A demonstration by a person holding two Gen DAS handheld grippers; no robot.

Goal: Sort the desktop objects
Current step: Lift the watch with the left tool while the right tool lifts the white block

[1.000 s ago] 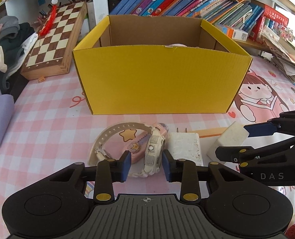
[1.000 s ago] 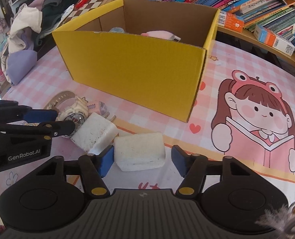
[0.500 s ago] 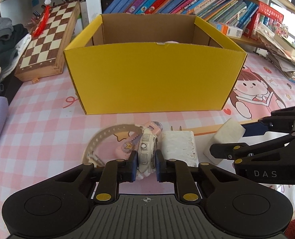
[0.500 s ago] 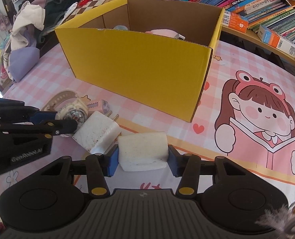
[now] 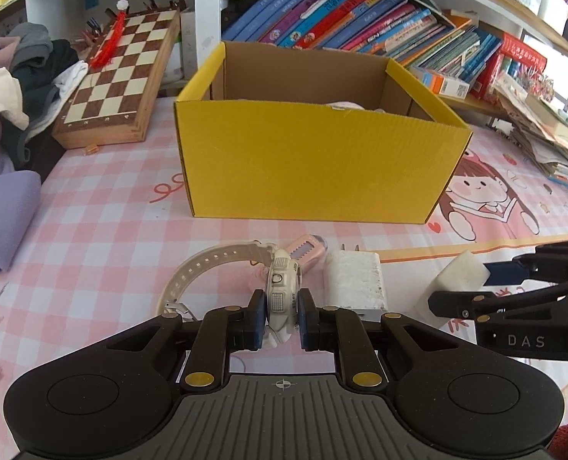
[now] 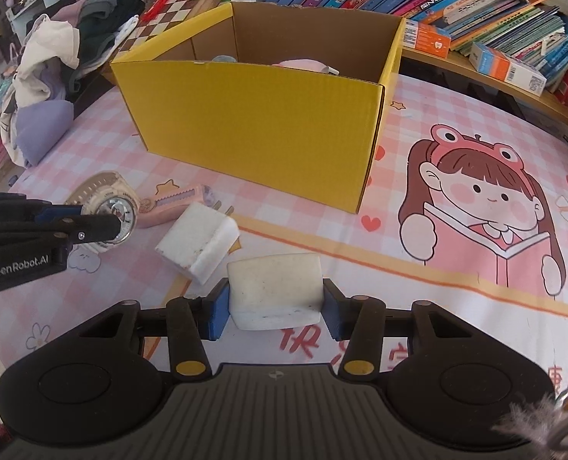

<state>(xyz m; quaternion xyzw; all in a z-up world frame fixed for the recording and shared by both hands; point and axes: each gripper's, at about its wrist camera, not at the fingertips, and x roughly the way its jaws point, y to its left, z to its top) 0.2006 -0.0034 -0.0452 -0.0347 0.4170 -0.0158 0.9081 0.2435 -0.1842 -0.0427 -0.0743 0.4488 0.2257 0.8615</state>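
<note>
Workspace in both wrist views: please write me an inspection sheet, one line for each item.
Surface: pink checked tablecloth with a cartoon girl print.
Job's things: yellow box open, some things already inside; watch; white block; white charger and pink comb lying loose on the cloth.
Clutter: chessboard at the back left; pile of clothes at the left edge.
Grippers: left gripper shut on the watch; right gripper shut on the white block; both have just been closing.
Cables: nothing seen.
Surroundings: shelf of books behind the box.
</note>
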